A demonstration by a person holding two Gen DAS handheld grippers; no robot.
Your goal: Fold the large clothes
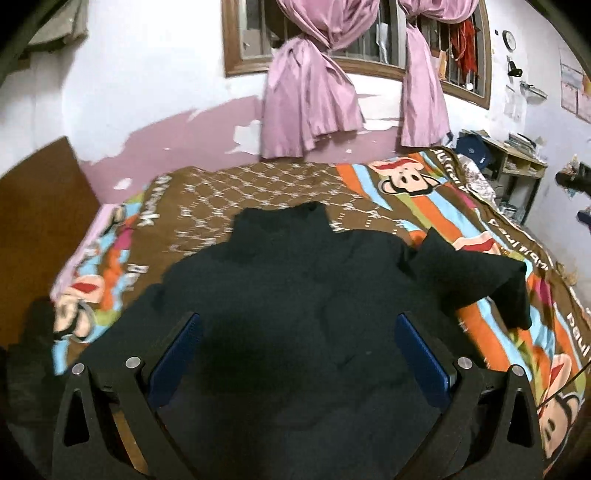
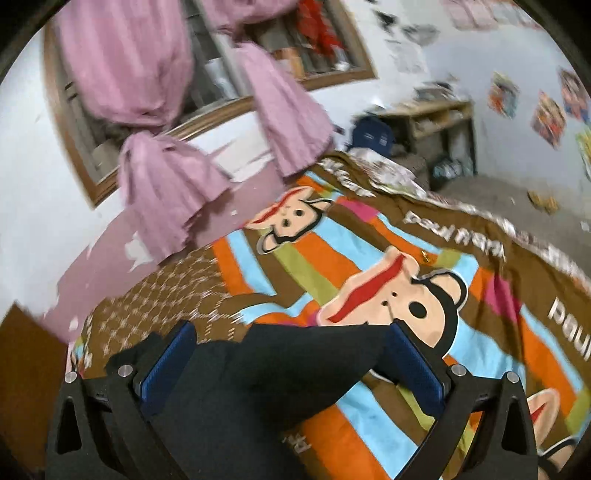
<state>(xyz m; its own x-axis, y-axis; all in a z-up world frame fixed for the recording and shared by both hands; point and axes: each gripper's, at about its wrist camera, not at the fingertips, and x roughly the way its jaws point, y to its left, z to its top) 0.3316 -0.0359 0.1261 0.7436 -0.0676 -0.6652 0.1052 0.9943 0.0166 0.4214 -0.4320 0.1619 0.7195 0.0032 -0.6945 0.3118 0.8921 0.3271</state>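
Bedspread [image 1: 406,206]: striped, monkey print, centre of frame.
Curtains [image 1: 310,99]: pink, knotted, upper centre.
Window [image 1: 369,33]: barred, wood-framed, top.
Shelf unit [image 1: 517,162]: right edge.
Clock [image 1: 510,40]: upper right wall.

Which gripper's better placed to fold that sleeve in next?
Right gripper: its open fingers already straddle the black garment's sleeve. Left gripper hangs open over the garment's body, away from the sleeve.

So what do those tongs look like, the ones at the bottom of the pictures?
Both look alike. The left tongs and the right tongs each have two black, angular arms with triangle cut-outs and round silver bolts. The inner faces of the fingers carry blue ribbed pads. No cables, markings, hands or sleeves show.
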